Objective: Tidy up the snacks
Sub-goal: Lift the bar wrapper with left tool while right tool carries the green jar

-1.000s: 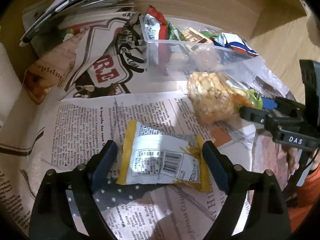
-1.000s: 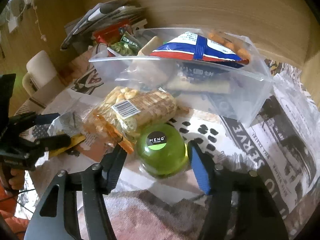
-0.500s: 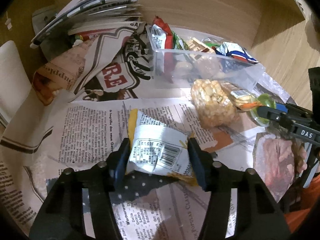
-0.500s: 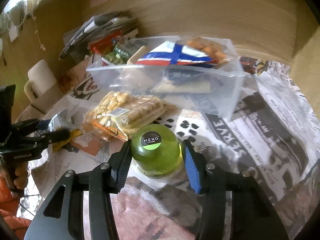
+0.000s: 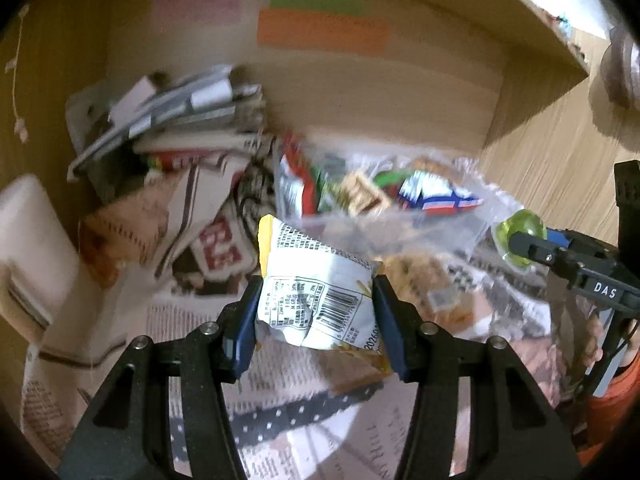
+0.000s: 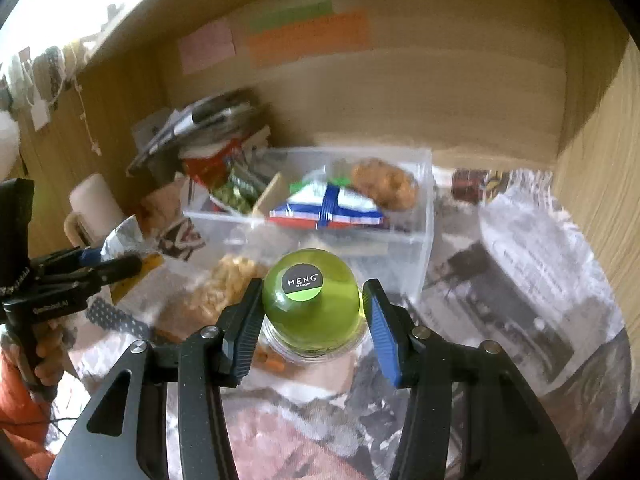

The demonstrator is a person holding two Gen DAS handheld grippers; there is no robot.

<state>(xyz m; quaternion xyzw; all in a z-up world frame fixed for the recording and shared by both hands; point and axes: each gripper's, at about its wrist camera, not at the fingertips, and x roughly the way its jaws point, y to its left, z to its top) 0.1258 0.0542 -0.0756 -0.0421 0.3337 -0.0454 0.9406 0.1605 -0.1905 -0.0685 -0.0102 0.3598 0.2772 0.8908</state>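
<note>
My left gripper point(image 5: 316, 316) is shut on a yellow and white snack packet point(image 5: 312, 296) with a barcode, held up off the newspaper. My right gripper point(image 6: 312, 312) is shut on a green jelly cup point(image 6: 312, 300) with a dark MENG label, lifted above the table. A clear plastic bin point(image 6: 408, 236) behind it holds several snacks, among them a blue, white and red packet point(image 6: 328, 208). A clear bag of puffed corn snacks point(image 6: 224, 284) lies on the table in front of the bin. The right gripper with the green cup point(image 5: 520, 236) shows at the right of the left wrist view.
Newspaper point(image 6: 532, 280) covers the table. A stack of magazines and papers point(image 5: 180, 112) lies at the back left. Wooden walls point(image 6: 400, 88) with coloured sticky notes point(image 6: 308, 36) close the back and right side. The left gripper point(image 6: 92, 272) shows at the left of the right wrist view.
Both grippers closed on their items and lifted them off the table, toward the bin: the left took the barcode packet, the right took the green cup.
</note>
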